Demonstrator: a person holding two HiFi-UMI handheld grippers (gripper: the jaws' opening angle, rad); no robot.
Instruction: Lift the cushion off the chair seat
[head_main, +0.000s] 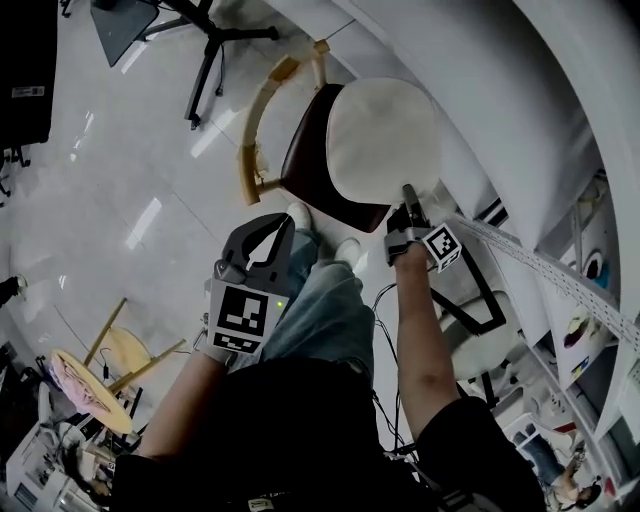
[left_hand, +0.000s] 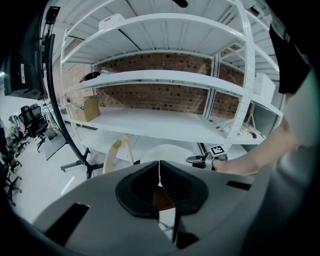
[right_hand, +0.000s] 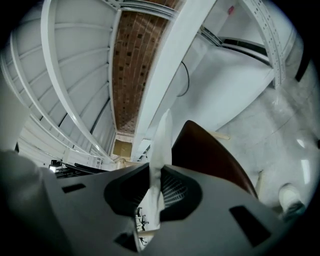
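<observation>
**Desk:** Where does the lift stand?

**Me:** Under way, I judge, not finished. My right gripper (head_main: 408, 218) has its jaws pinched narrow on the near rim of the round off-white fabric cushion (head_main: 385, 140). In the right gripper view the cushion runs edge-on between the pads, with the dark brown curved chair seat (head_main: 312, 160) showing bare beside it. The held edge is up and the cushion tilts. Whether its far side is clear of the seat, I cannot tell. My left gripper (head_main: 283, 224) hangs low over my knee, jaws together on nothing, well short of the chair.

**Desk:** And what is left?

**Me:** Carrying the whole cushion up and away from the seat.

**Desk:** Any room to do it?

**Me:** Tight on my right: the white metal shelving (head_main: 520, 120) stands just beside the cushion, its long edge running past my wrist. The pale bentwood backrest (head_main: 255, 125) rims the seat's far side. Open glossy grey floor (head_main: 120, 200) lies to my left, so up and leftward looks freest.
</observation>
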